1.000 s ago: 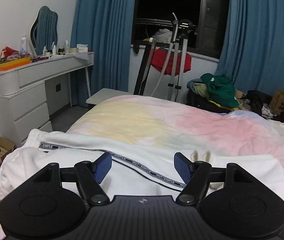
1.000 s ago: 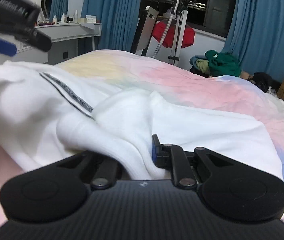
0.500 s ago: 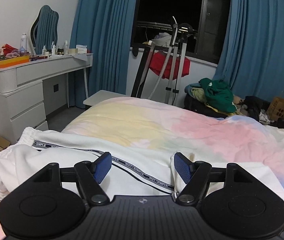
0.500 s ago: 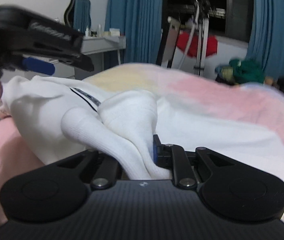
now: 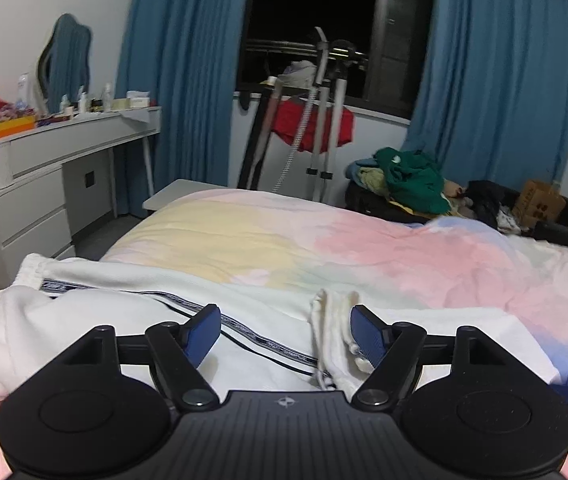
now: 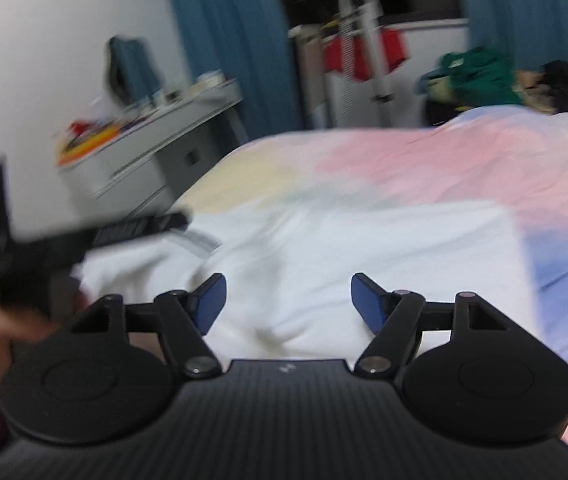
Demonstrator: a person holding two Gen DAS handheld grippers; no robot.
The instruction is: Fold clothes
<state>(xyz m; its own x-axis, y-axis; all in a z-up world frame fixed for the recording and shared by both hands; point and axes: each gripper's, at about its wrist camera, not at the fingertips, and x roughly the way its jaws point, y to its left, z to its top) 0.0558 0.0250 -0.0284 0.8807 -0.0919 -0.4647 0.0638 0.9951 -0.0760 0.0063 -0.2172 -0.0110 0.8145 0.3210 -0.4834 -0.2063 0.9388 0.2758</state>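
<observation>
Both the left gripper and right gripper have jaws spread wide, empty, white track pants lying just ahead of them.

The white trousers carry a dark side stripe with small white lettering. It is too small to read. The right wrist view is too blurred for any text.

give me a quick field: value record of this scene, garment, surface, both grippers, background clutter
garment: white trousers with a black lettered side stripe, partly folded, drawstring ends showing
surface: pastel bedspread in yellow, pink and blue
left gripper: open, over the trousers, holding nothing
right gripper: open, over white cloth, view blurred
background: white dressing table, blue curtains, green clothes pile
</observation>
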